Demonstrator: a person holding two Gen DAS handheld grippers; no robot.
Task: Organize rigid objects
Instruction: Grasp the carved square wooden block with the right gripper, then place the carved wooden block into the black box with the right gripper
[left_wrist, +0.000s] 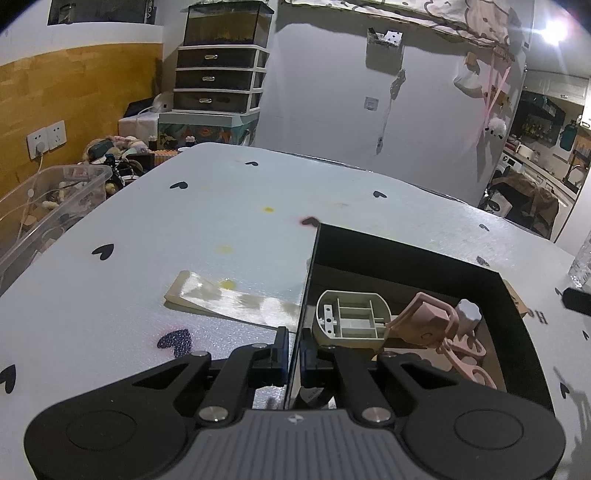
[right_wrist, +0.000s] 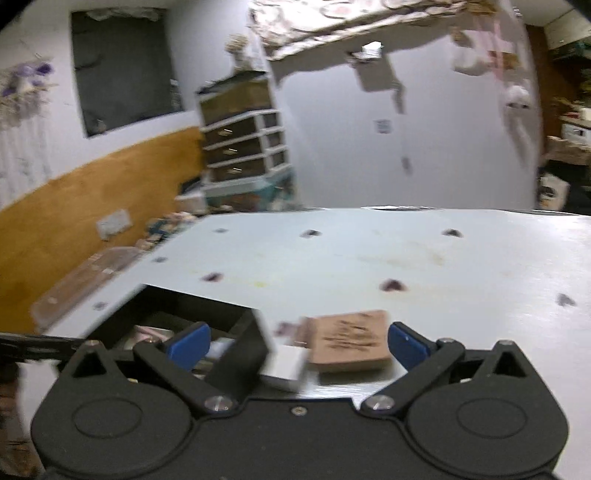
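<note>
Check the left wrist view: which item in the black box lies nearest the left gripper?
The beige oval shell, open ribbed side up, just beyond the left gripper pinching the black box wall. The pink clips and white knob sit farther right.

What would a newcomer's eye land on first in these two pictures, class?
First, the black box on the heart-dotted table, its left wall pinched by the left hand-held gripper. Inside lie a beige plastic shell and pink clips. In the blurred right view, the right hand-held gripper hangs open before a brown block beside the box.
</note>
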